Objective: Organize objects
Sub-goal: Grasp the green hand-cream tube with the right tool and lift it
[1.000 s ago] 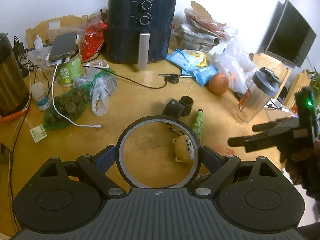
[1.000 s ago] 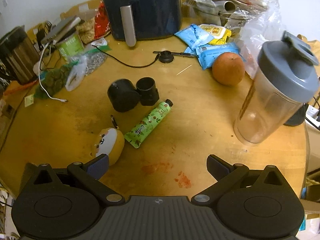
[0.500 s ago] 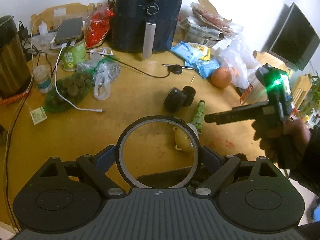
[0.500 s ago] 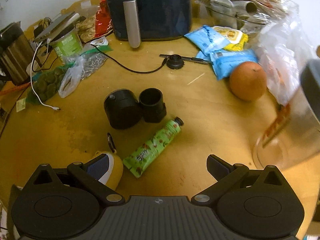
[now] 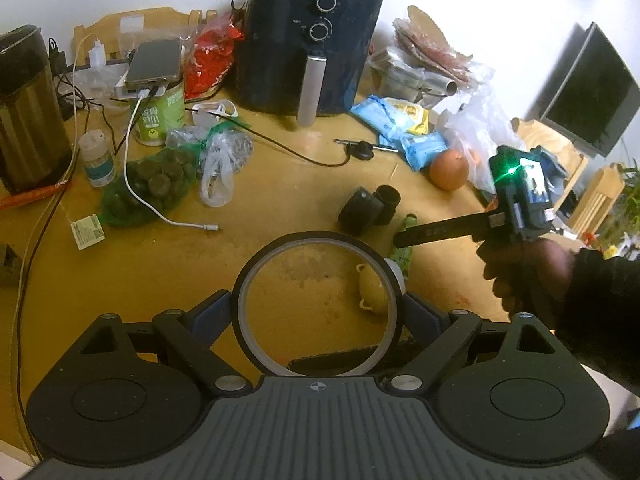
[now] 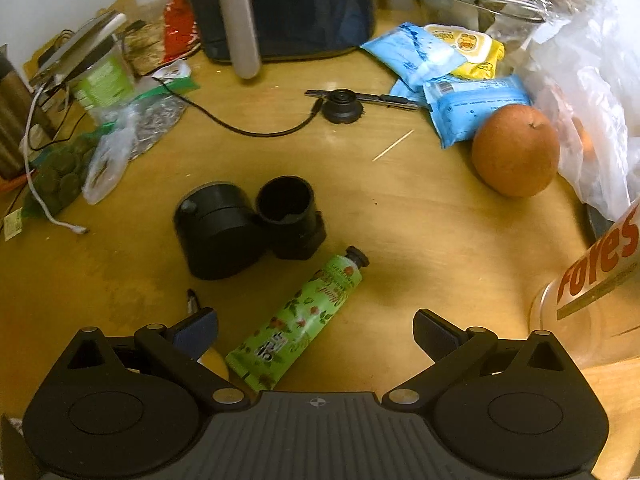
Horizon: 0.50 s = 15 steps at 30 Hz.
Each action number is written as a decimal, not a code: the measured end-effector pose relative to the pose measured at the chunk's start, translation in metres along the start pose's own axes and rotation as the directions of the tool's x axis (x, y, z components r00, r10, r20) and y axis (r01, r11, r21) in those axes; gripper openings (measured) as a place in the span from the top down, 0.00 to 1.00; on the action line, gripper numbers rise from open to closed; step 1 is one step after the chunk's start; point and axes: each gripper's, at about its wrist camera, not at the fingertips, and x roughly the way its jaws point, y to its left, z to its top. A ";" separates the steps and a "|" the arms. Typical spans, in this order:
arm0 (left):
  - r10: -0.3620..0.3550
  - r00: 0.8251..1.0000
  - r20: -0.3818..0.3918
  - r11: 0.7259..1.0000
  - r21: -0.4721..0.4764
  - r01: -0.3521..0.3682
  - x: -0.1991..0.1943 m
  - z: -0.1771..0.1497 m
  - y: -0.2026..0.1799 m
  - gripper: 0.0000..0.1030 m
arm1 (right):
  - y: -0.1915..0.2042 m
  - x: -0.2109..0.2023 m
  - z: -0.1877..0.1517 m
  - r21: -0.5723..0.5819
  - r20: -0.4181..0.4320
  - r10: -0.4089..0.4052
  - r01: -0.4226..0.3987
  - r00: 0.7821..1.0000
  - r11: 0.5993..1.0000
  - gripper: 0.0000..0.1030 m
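A cluttered wooden table (image 6: 420, 216) fills both wrist views as a person works with two handheld claws. The left gripper (image 5: 318, 312) is clamped on a roll of tape (image 5: 256, 276), a dark ring standing upright between its spread pads, with bare tabletop seen through the hole. Past the ring's right rim lies a small yellow figurine (image 5: 370, 290), and beyond that a green hand-cream tube (image 6: 300, 320). The right gripper (image 6: 316, 330) hangs over the tube with its jaws wide and nothing pressed between them; the tube lies slantwise in the gap, its black cap pointing away from the claw and to the right, its crimped end close under the claw's body. In the left wrist view the same claw reaches in from the right, held in a dark-sleeved hand (image 5: 528, 272), a green light on its housing. Just ahead of the right claw and a little left sit two black cylindrical parts (image 6: 248, 228), touching each other. Farther ahead and to the right rests an orange (image 6: 516, 150) beside blue snack packets (image 6: 472, 106). At the right edge stands a clear shaker bottle (image 6: 592, 300) with red lettering. A dark air fryer (image 5: 312, 36) stands at the far side of the table.
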 end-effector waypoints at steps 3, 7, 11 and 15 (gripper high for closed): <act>0.001 1.000 0.003 1.000 -0.004 -0.001 -0.002 -0.001 0.001 0.11 | 0.002 0.008 0.001 -0.001 -0.011 -0.010 0.010 1.000 1.000 0.15; 0.001 1.000 -0.004 1.000 -0.012 -0.001 -0.003 -0.005 0.004 0.11 | 0.005 0.017 0.000 0.007 -0.017 -0.030 0.030 0.999 1.000 0.28; 0.003 1.000 -0.014 1.000 -0.015 -0.003 -0.005 -0.009 0.006 0.11 | 0.010 0.022 -0.002 -0.012 -0.011 -0.068 0.068 0.998 0.998 0.55; 0.002 1.000 -0.021 1.000 -0.014 -0.002 -0.006 -0.012 0.007 0.11 | 0.010 0.019 -0.005 -0.027 0.000 -0.083 0.083 0.997 0.996 0.70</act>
